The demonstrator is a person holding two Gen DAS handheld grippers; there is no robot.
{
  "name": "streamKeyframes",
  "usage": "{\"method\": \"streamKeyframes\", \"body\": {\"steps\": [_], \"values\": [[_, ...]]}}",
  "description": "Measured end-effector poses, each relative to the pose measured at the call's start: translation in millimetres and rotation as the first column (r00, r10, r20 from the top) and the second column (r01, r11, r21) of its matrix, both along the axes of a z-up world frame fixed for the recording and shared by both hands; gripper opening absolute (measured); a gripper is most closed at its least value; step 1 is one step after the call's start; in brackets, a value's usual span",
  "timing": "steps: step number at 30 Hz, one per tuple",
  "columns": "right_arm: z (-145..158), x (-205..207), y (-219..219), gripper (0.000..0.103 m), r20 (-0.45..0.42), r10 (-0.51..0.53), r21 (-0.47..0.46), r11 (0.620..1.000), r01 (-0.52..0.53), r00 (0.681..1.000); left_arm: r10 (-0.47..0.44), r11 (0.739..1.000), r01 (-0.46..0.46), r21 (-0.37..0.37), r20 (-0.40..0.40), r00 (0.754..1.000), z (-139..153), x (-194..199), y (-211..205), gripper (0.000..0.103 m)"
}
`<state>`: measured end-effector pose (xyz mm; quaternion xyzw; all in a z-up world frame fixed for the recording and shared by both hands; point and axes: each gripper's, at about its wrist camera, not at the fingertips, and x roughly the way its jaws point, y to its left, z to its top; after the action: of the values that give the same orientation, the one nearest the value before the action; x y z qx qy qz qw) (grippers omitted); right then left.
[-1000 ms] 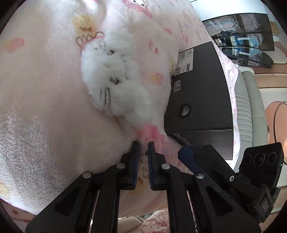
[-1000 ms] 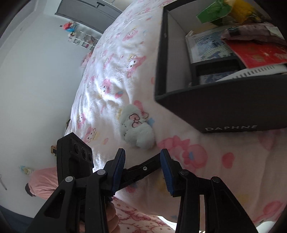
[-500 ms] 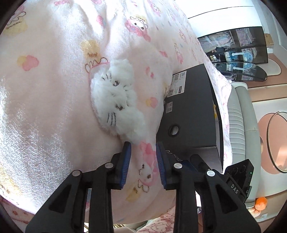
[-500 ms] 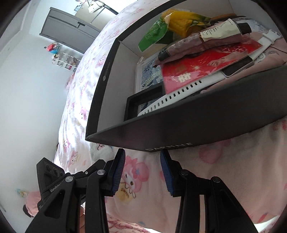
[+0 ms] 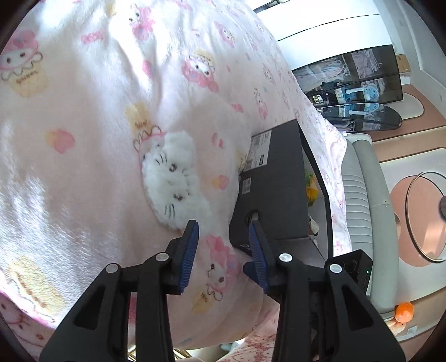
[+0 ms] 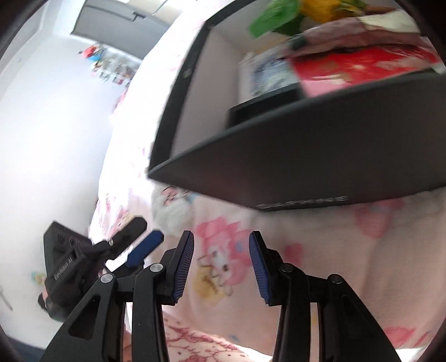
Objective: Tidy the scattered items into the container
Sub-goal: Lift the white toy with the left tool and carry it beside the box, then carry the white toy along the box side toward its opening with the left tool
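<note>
A fluffy white plush cat face (image 5: 172,178) lies on the pink patterned blanket (image 5: 83,167), just left of a black box (image 5: 276,189). My left gripper (image 5: 223,236) hovers a little in front of the plush, its jaws opening, with nothing between them. In the right wrist view the plush (image 6: 170,211) peeks out beside the box's near corner. My right gripper (image 6: 221,247) is open over the blanket below the box (image 6: 306,167), empty. The box holds a red packet (image 6: 362,66), a green-and-yellow bag (image 6: 292,14) and other items. The left gripper (image 6: 139,239) shows at lower left.
The blanket (image 6: 306,264) drapes over the bed edge near both grippers. To the right of the bed stand a grey ribbed panel (image 5: 359,195), dark glass shelves (image 5: 356,92) and a round hoop (image 5: 426,217). An orange ball (image 5: 404,312) lies on the floor. A white wall (image 6: 55,111) rises at left.
The left gripper's jaws went from nearly shut to apart, and it pulled back and up from the plush. The right wrist view swung toward the box, then back down; it is now blurred.
</note>
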<state>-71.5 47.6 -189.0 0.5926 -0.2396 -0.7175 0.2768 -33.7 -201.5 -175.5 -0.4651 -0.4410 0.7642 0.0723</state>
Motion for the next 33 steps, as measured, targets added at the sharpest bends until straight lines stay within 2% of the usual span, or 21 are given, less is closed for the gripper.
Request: {"method": "streamKeyframes", "body": {"steps": [5, 8, 10, 12, 13, 14, 17, 23, 25, 29, 33], "values": [[-11, 1, -44, 0.037, 0.034, 0.088, -0.003, 0.996, -0.088, 0.996, 0.094, 0.994, -0.091, -0.054, 0.053, 0.994, -23, -17, -25, 0.038], [-15, -3, -60, 0.037, 0.023, 0.084, -0.005, 0.996, -0.084, 0.996, 0.099, 0.992, -0.091, -0.092, 0.088, 0.991, -40, -37, -30, 0.043], [-17, -3, -67, 0.037, 0.016, 0.086, 0.034, 0.996, -0.087, 0.996, 0.078, 0.996, -0.072, -0.06, 0.097, 0.992, -46, -47, -29, 0.048], [-18, -1, -71, 0.037, 0.014, 0.108, 0.044, 0.993, -0.109, 0.994, 0.049, 0.999, -0.048, -0.01, 0.089, 0.995, -49, -51, -25, 0.045], [-18, 0, -71, 0.037, 0.014, 0.115, 0.047, 0.992, -0.115, 0.993, 0.033, 0.999, -0.032, -0.01, 0.092, 0.995, -48, -52, -20, 0.042], [-18, 1, -69, 0.037, 0.017, 0.109, 0.047, 0.993, -0.11, 0.994, 0.023, 1.0, -0.021, -0.02, 0.096, 0.995, -48, -51, -15, 0.034], [-19, -1, -56, 0.037, 0.036, 0.054, 0.015, 0.998, -0.055, 0.998, 0.02, 1.0, -0.019, -0.009, 0.078, 0.997, -42, -39, -2, 0.031], [-20, 0, -31, 0.037, 0.093, -0.004, -0.072, 0.997, 0.011, 0.996, 0.049, 0.998, -0.051, 0.045, 0.05, 0.998, -20, -3, 24, 0.031], [-13, 6, -17, 0.037, 0.085, -0.012, -0.087, 0.996, 0.019, 0.996, 0.063, 0.993, -0.067, 0.1, 0.047, 0.997, -15, 7, 33, 0.031], [4, 18, 20, 0.037, 0.035, -0.078, -0.09, 0.993, 0.081, 0.996, 0.094, 0.977, -0.111, 0.184, 0.099, 0.991, -23, 21, 57, 0.031], [8, 18, 44, 0.037, 0.009, -0.131, -0.061, 0.989, 0.132, 0.991, 0.055, 0.986, -0.076, 0.145, 0.146, 0.988, -36, 21, 82, 0.032]]}}
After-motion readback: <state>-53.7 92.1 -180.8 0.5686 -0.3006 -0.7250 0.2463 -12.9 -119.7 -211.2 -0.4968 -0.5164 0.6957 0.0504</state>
